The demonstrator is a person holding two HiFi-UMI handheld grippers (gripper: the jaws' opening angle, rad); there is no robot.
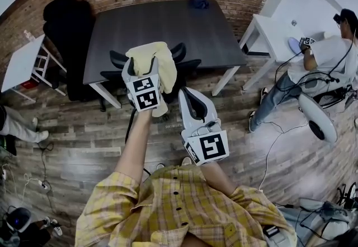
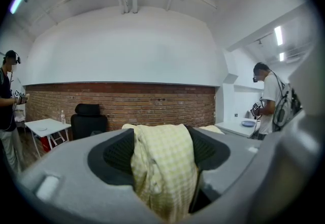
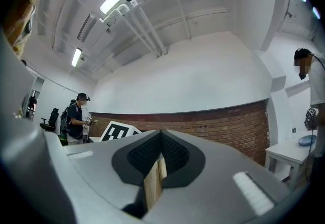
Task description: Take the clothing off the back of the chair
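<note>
Left claw (image 1: pixel 146 65) stands wide, with the shirt (image 1: pixel 166 71) bunched between and draped over its jaws, held above the chair (image 1: pixel 187 65) by the table (image 1: pixel 162 24), likely so it hangs clear of the back; right claw (image 1: pixel 189 94) is closed beside it, seemingly idle.

The clothing (image 1: pixel 154 56) is draping over the left gripper (image 1: pixel 146 68), nearer than the chair (image 1: pixel 189 65) and table (image 1: pixel 168 22); the right gripper (image 1: pixel 189 96) is sitting just right.

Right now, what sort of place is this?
Probably an office or lab workroom: a dark table with a chair at it, and a white desk where a person works.
</note>
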